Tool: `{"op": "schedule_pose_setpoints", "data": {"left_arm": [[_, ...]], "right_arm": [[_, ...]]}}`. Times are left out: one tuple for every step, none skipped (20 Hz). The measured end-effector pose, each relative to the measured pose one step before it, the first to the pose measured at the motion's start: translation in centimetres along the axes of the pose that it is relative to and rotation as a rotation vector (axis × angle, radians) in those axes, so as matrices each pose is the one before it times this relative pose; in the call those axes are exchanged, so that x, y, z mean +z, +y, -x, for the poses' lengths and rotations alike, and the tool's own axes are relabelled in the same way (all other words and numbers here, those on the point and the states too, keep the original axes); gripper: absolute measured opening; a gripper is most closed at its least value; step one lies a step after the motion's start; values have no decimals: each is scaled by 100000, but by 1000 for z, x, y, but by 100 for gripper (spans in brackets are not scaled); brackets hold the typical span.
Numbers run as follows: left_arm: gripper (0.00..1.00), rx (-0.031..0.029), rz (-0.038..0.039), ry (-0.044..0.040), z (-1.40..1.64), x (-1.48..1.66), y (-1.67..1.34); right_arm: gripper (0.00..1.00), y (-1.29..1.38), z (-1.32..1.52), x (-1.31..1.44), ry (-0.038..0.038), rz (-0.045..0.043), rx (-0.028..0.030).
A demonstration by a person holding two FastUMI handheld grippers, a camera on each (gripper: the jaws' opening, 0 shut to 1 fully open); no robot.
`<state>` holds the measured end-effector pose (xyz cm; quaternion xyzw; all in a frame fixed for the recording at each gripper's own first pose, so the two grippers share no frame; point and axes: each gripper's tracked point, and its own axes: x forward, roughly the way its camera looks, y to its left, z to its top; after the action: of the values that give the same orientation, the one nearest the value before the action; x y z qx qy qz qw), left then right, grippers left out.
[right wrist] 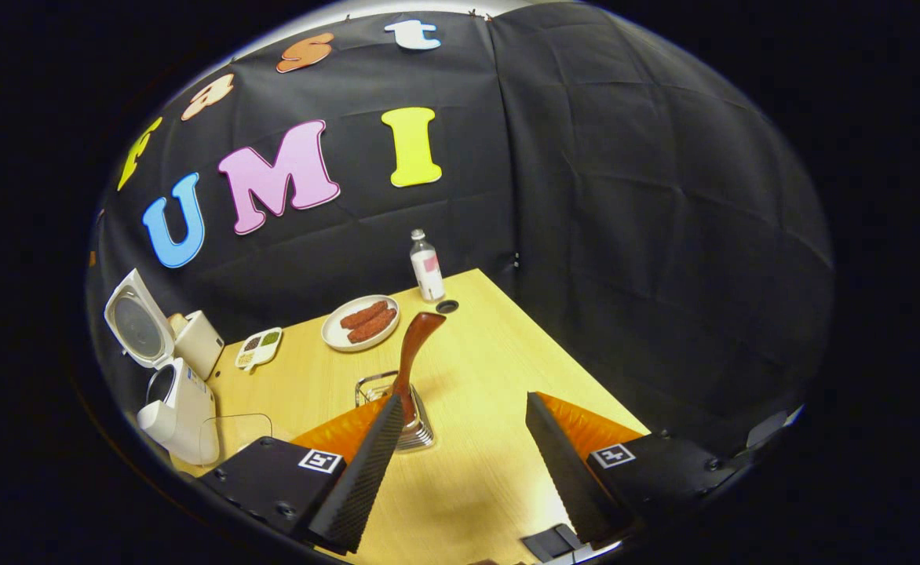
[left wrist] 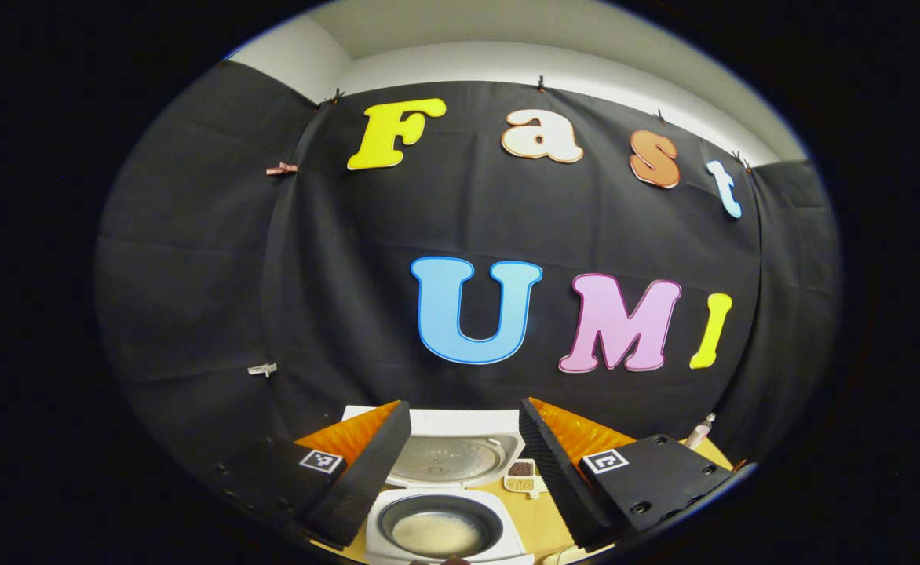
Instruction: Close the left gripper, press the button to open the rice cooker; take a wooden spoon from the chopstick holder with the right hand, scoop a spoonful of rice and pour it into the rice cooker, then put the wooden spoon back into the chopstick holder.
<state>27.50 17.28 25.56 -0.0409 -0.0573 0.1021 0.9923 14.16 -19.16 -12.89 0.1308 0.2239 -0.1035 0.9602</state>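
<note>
The white rice cooker (left wrist: 507, 524) stands with its lid (left wrist: 448, 455) raised, and its inner pot (left wrist: 438, 530) holds something pale. My left gripper (left wrist: 464, 410) hovers open just above it, touching nothing. In the right gripper view the cooker (right wrist: 181, 404) sits at the far left with its lid (right wrist: 138, 326) up. A wooden spoon (right wrist: 411, 349) stands handle-up in the metal chopstick holder (right wrist: 417, 428). My right gripper (right wrist: 464, 400) is open, and the holder lies just beyond its left fingertip.
On the yellow table (right wrist: 476, 361) are a plate of sausages (right wrist: 360, 322), a small bottle (right wrist: 427, 267) by the back wall and a divided dish of grains (right wrist: 258, 348). A white box (right wrist: 197, 341) stands behind the cooker. A clear container (right wrist: 236, 435) sits beside it.
</note>
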Motion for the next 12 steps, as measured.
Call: {"op": "schedule_pose_setpoints", "data": {"left_arm": [[95, 366, 427, -189, -1736, 607, 523], [95, -196, -1182, 609, -1883, 121, 644], [95, 493, -2049, 2063, -1684, -328, 595], [95, 362, -2062, 1210, -1724, -338, 656], [95, -903, -251, 1729, -1520, -307, 121], [94, -832, 639, 747, -1428, -314, 73], [95, -1501, 1717, -13, -1313, -112, -138], [95, 396, 1283, 663, -1169, -458, 299], [95, 1146, 898, 685, -1269, -255, 460], [95, 684, 634, 1682, -1328, -725, 326], [95, 806, 113, 1790, -1166, -760, 354], [95, 1062, 146, 2825, -1107, -1037, 335]], "right_arm": [[99, -61, 516, -85, 324, -862, -761], [99, 79, 463, -168, 394, -714, -410], [99, 53, 342, -10, 39, -128, -320], [99, -112, 331, 73, -325, 687, -697], [99, -124, 228, 136, -434, 1197, -1154], [99, -292, 140, 185, -100, 1271, -861], [99, -340, 238, 319, -159, 810, -950], [99, -287, 132, 461, -580, 400, -809], [99, -260, 151, 393, -362, 416, -550], [99, -388, 241, 287, -155, 437, -617], [99, -266, 144, 250, -261, 449, -534], [99, -184, 37, 173, -584, 156, -784]]}}
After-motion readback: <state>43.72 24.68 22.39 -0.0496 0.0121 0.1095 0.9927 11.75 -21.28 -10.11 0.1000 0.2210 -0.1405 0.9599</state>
